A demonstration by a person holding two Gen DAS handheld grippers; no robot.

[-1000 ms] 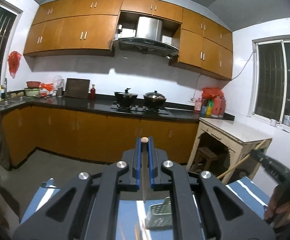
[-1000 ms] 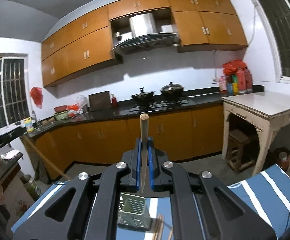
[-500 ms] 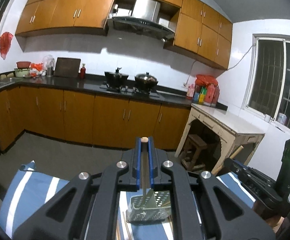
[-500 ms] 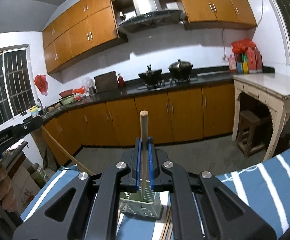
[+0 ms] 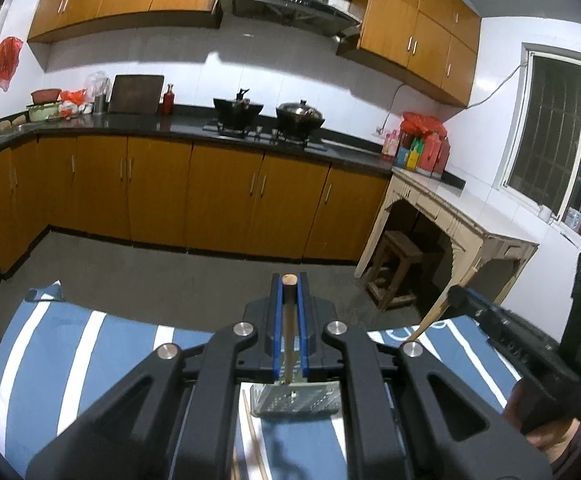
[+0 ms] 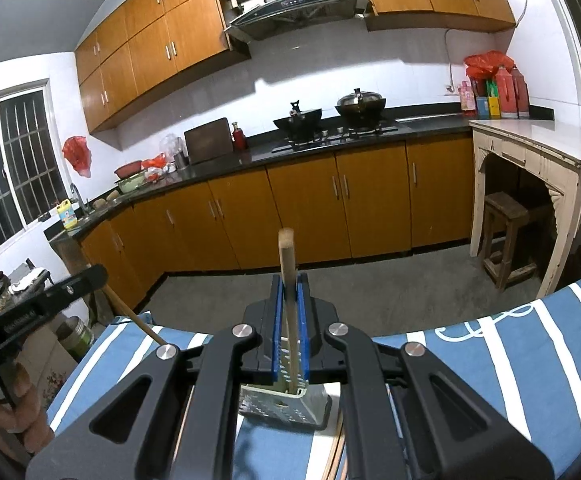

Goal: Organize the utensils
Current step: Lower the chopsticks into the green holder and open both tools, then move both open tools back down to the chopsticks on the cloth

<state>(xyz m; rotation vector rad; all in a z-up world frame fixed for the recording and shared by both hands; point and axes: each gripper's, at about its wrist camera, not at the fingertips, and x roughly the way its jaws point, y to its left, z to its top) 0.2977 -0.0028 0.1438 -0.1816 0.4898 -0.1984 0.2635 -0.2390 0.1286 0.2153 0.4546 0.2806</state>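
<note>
1. While both grippers hang over a blue-and-white striped tablecloth (image 6: 530, 344) in a home kitchen, each pinches a single wooden chopstick upright above a perforated grey utensil holder (image 6: 282, 406).

2. Seen from the right wrist, the right gripper (image 6: 289, 292) has its blue pads clamped on a chopstick (image 6: 287, 280) whose lower tip appears to sit just inside the holder's open top. The safe move, judging by this angle, is to keep the stick near vertical and lower a little further before letting go.

3. Seen from the left wrist, the left gripper (image 5: 289, 292) is likewise closed on its own chopstick (image 5: 289, 320), the lower end pointing down at the holder (image 5: 294, 400). Whether that tip is already past the rim is hard to tell, since the gripper body hides the contact.

4. Releasing one stick at a time looks wiser than both together, so the two grippers do not crowd the narrow opening.

5. More loose chopsticks (image 5: 252, 432) lie flat on the cloth just beside the holder's left side in the left view, and further ones (image 6: 336, 452) show by its base in the right view; these seem to be the remaining work.

6. Because the holder is light plastic, a sideways nudge could tip it, so the descent is best kept straight and gentle.
</note>
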